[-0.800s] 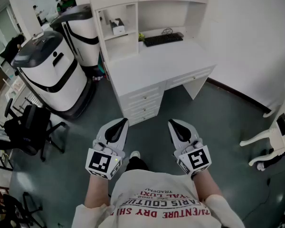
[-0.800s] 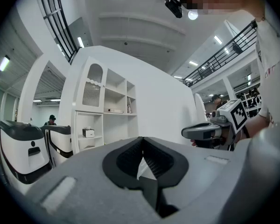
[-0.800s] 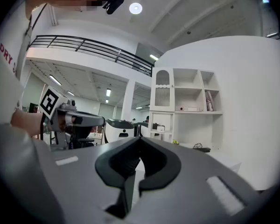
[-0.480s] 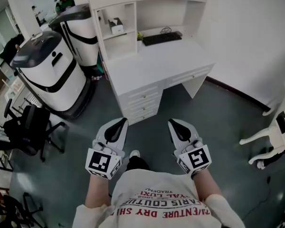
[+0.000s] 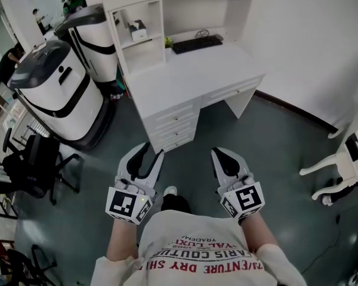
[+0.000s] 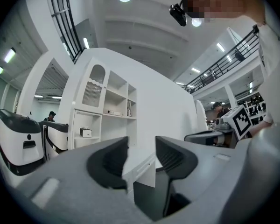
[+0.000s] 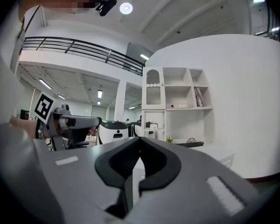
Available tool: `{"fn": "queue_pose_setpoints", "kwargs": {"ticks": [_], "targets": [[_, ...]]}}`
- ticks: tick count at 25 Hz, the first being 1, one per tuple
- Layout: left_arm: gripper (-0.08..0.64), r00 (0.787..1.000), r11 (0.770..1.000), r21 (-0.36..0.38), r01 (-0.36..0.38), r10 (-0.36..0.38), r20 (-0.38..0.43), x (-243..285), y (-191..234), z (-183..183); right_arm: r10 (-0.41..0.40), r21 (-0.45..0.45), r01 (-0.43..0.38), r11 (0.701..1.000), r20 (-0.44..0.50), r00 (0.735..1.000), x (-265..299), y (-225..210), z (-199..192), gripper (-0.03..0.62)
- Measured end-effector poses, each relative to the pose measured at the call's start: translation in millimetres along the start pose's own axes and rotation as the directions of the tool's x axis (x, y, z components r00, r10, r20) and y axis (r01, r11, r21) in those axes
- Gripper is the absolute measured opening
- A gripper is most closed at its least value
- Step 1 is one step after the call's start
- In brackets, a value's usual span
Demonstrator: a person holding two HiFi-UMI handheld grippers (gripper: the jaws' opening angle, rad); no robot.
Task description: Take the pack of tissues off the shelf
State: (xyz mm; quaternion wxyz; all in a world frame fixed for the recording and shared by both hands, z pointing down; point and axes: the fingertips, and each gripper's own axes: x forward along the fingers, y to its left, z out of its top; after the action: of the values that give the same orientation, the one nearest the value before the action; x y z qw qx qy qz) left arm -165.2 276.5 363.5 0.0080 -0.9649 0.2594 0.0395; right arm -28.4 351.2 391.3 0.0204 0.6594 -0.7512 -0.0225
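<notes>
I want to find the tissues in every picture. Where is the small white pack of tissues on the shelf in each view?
Head view: small white pack of tissues, upper left, in an open shelf cubby.
Left gripper view: left of middle, in that cubby.
Right gripper view: just right of middle, far off.
Shared landmark: the tall white wooden shelf unit holding it.

An office: white desk, keyboard, black swivel chair.
</notes>
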Motion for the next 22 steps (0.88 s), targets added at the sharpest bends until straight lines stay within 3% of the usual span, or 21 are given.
{"fn": "queue_pose_setpoints", "kwargs": {"ticks": [2, 5, 13, 16, 22], "targets": [[0.325, 1.0, 0.999, -0.04, -0.025, 0.025, 0.001, 7, 6, -4, -0.004, -0.006, 0.004, 1.0, -0.009, 1.0, 0, -5, -3, 0.002], [0.414, 0.999, 0.997, -0.056, -0.044, 0.045, 0.002, 17, 14, -11, -0.018, 0.003, 0.018, 1.0, -0.025, 1.0, 5, -16, -10, 0.002], [0.42, 0.996, 0.995, -0.051, -0.087, 0.086, -0.022, 64, 65, -28, 0.003, 0.008, -0.003, 1.0, -0.044, 0.999, 69, -42, -23, 0.002], [0.42, 0.994, 0.992, -0.069, -0.108, 0.108, -0.01, 96, 93, -30, 0.007, 0.0, -0.007, 1.0, -0.057, 0.998, 103, -62, -24, 0.002], [0.42, 0.99, 0.991, -0.02, -0.133, 0.132, -0.048, 179, 160, -41, -0.018, 0.018, 0.02, 1.0, -0.098, 0.995, 193, -118, -26, 0.002]]}}
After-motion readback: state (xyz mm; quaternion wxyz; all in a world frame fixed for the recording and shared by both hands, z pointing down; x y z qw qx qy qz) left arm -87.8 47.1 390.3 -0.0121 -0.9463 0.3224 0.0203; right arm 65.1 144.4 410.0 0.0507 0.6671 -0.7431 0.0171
